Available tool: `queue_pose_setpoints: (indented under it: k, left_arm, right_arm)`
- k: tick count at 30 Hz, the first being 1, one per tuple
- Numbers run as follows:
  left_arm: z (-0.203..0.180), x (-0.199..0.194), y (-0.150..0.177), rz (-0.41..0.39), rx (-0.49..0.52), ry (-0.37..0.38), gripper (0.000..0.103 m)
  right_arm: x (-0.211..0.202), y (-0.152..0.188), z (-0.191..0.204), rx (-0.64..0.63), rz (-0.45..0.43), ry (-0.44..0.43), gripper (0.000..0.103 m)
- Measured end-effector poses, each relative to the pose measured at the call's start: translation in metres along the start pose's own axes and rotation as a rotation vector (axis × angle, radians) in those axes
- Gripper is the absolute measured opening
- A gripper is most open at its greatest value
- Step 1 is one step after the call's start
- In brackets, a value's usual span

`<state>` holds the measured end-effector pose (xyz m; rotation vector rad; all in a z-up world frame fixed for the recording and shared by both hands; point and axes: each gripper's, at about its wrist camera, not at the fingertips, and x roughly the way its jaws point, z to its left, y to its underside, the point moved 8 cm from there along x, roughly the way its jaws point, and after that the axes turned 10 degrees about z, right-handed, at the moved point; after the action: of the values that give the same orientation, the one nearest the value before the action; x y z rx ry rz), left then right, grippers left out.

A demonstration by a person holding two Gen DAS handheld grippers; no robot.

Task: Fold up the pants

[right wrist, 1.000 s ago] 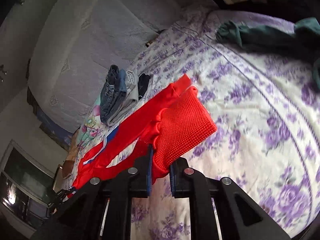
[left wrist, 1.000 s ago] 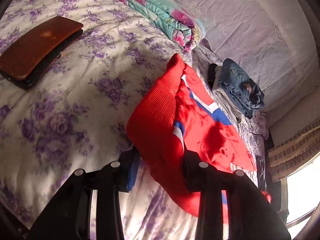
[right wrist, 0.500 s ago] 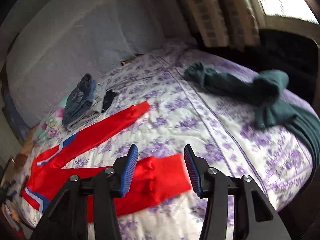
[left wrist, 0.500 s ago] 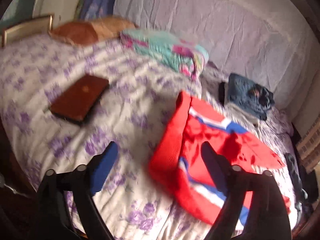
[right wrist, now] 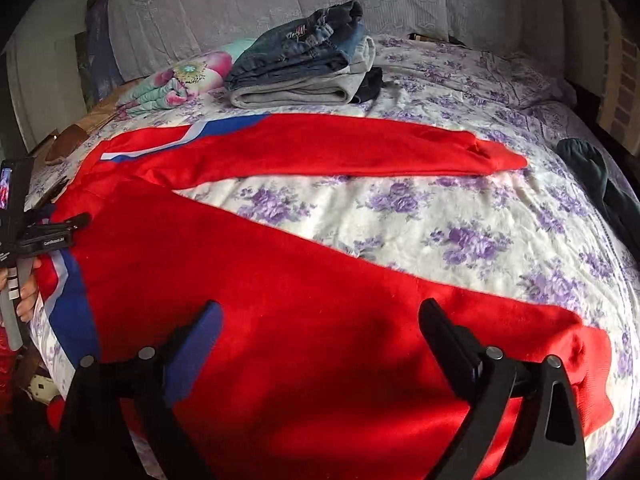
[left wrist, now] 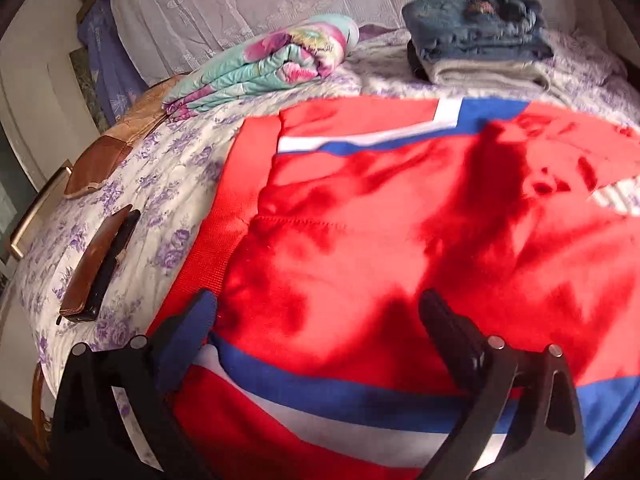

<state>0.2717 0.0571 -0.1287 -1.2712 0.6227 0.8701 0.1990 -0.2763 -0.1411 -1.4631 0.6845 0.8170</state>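
Note:
Red pants [right wrist: 280, 300] with blue and white side stripes lie flat on the floral bed, their two legs spread apart in a V. The far leg [right wrist: 340, 148] reaches right and the near leg runs under my right gripper [right wrist: 320, 312]. Its jaws are opening wide above the cloth, with nothing pinched. In the left wrist view, my left gripper [left wrist: 318, 308] hovers over the hip area of the pants [left wrist: 380, 220], beside the ribbed waistband [left wrist: 236, 200]. Its jaws are also opening and hold nothing.
A stack of folded jeans and grey cloth [right wrist: 304, 64] sits at the back by the headboard. Beside it lies a rolled floral blanket [left wrist: 272, 64]. A brown flat case [left wrist: 100, 260] rests near the left bed edge. A dark green garment [right wrist: 600, 184] lies at the right.
Both grippers have let go of the red pants and opened wide. The pants, lifted and bunched before, now lie spread on the bed. Both views have rolled level and moved back toward the near edge.

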Motion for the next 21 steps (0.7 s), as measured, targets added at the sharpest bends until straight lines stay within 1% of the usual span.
queue_pose_setpoints:
  k: [1,3,4,6,8,9,11,12,13,14,15,16,17,18,19,21]
  left_arm:
    - [0.004,-0.008,-0.005,-0.017,-0.024,0.037,0.098]
    - [0.017,-0.028,-0.025,-0.070,-0.103,0.140,0.098]
    - [0.020,-0.034,-0.035,-0.087,-0.143,0.177,0.098]
    - [0.028,-0.034,-0.062,-0.087,-0.216,0.238,0.098]
    - [0.027,-0.022,-0.086,-0.056,-0.256,0.277,0.098]
    - [0.023,-0.009,-0.098,-0.027,-0.267,0.291,0.098]
    - [0.012,0.012,-0.107,0.040,-0.278,0.316,0.098]
    - [0.003,0.030,-0.111,0.087,-0.265,0.325,0.098]
    - [-0.006,0.045,-0.111,0.126,-0.234,0.322,0.098]
    - [-0.014,0.063,-0.110,0.165,-0.197,0.300,0.098]
    - [-0.016,0.081,-0.107,0.179,-0.159,0.224,0.098]
    - [-0.019,0.086,-0.107,0.133,-0.118,0.138,0.098]
    - [-0.025,0.084,-0.105,0.083,-0.081,0.066,0.099]
    - [-0.035,0.083,-0.103,0.083,-0.030,-0.005,0.099]
    - [-0.040,0.079,-0.103,0.070,0.003,-0.052,0.099]
    - [-0.042,0.078,-0.104,0.068,0.010,-0.055,0.099]
  right_arm:
    - [-0.006,-0.010,-0.001,0.007,-0.028,0.005,0.099]
    - [-0.017,-0.038,0.000,0.025,-0.084,-0.020,0.099]
    - [-0.022,-0.052,0.002,0.042,-0.107,-0.038,0.099]
    - [-0.020,-0.086,0.011,0.061,-0.140,-0.082,0.099]
    - [-0.005,-0.118,0.020,0.055,-0.137,-0.109,0.099]
    - [0.006,-0.134,0.025,0.061,-0.124,-0.114,0.099]
    - [0.034,-0.159,0.033,0.081,-0.077,-0.121,0.099]
    - [0.052,-0.168,0.038,0.083,-0.044,-0.123,0.099]
    - [0.073,-0.176,0.041,0.080,-0.007,-0.119,0.099]
    - [0.092,-0.177,0.043,0.076,0.031,-0.103,0.099]
    - [0.115,-0.175,0.043,0.068,0.085,-0.077,0.099]
    - [0.136,-0.169,0.043,0.058,0.139,-0.054,0.099]
    - [0.150,-0.163,0.045,0.030,0.154,-0.030,0.100]
    - [0.145,-0.164,0.050,-0.002,0.129,-0.003,0.100]
    - [0.140,-0.164,0.054,-0.027,0.126,0.009,0.100]
    - [0.139,-0.162,0.059,-0.055,0.120,0.023,0.100]
